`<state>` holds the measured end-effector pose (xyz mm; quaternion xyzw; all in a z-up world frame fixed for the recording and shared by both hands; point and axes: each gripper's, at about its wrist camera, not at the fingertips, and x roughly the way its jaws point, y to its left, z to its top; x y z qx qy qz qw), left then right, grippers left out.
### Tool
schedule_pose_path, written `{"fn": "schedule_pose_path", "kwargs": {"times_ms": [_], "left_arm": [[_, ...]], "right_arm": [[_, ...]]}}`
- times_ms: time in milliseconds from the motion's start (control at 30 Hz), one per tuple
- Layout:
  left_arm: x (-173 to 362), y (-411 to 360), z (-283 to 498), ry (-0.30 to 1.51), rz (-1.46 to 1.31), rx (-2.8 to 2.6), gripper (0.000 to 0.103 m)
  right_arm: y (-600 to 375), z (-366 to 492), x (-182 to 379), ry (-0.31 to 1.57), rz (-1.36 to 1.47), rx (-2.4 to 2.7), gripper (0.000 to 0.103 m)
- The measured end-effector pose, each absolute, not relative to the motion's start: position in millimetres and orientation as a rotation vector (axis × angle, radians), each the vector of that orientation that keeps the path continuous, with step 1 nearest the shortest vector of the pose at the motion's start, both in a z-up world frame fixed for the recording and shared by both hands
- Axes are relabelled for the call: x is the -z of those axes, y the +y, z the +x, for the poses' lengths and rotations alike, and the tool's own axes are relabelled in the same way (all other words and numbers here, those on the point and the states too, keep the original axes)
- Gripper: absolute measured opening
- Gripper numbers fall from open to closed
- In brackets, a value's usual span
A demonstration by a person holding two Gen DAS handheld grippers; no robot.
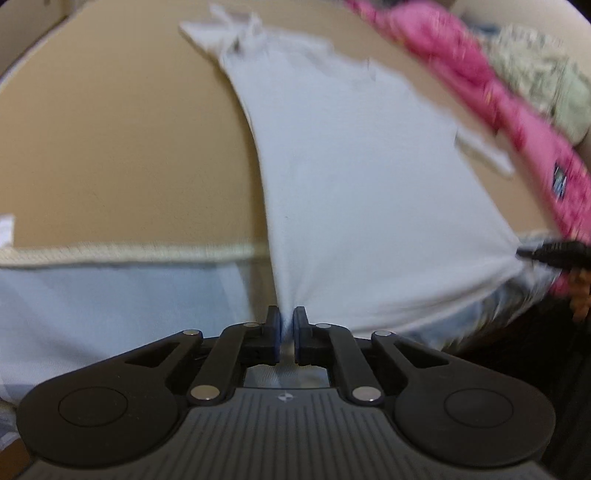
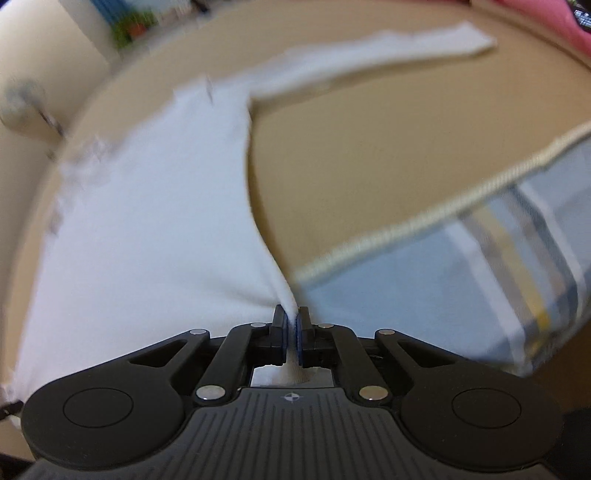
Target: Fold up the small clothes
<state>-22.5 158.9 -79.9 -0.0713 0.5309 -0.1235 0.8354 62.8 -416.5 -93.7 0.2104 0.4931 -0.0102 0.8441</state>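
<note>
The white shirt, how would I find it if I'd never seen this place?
Look for the big tan surface with a corded edge. The white long-sleeved shirt lies spread across it, with the left gripper and right gripper each pinching a corner of its hem. It is plain white, unlike the pink patterned cloth beside it.

Motion blur softens the far end of the white garment in my left wrist view; its neckline detail cannot be read. The pink cloth and the patterned fabric beside it are smeared and cut off by the frame edge. In my right wrist view, the garment's left side is blurred, and the green object is unidentifiable.
</note>
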Motion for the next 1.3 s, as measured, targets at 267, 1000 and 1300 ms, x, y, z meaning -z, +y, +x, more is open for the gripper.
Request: {"fn": "schedule_pose_path", "kwargs": {"times_ms": [267,1000,1300], "left_arm": [[69.8,131.9,-6.9,1.011,-0.114,0.359,0.022],[50.0,88.7,49.9,0.753,0.011,0.076,0.073],[34.8,94.0,73.4,0.665,0.079,-0.020,0.075]], "right_arm": [[-379.0,67.3,72.8,0.867,0.352,-0.041,0.027],[-318.5,167.9,-18.4,0.562,0.314,-0.230,0.051],[-293.1,242.7,16.3,0.596,0.312,-0.254,0.058]]}}
